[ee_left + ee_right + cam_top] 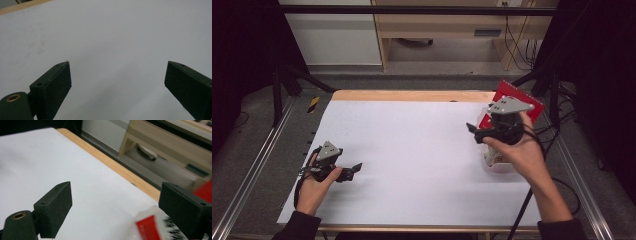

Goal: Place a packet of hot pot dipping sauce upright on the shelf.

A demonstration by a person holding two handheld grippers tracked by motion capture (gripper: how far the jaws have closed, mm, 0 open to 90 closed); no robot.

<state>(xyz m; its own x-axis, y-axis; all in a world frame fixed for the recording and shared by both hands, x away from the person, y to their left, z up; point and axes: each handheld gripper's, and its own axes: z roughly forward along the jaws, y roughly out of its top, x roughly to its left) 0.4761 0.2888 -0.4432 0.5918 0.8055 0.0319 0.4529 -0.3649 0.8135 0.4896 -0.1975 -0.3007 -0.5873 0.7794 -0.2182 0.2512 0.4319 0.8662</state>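
Grippers held over a white sheet [412, 150], both with jaws apart and nothing between them.

Left gripper [354, 169] sits low near the sheet's near-left corner, in the person's left hand [314, 187], its jaws spread wide over bare white surface. Well apart from it, near the sheet's right edge, the right gripper [472, 131] hangs above a clear plastic container [497, 162] in the right hand [517, 152], jaws released and empty. A red packet [532, 102] lies just beyond the container, at the sheet's far-right corner; a red-and-white label [147, 228] shows blurred low between the right jaws.
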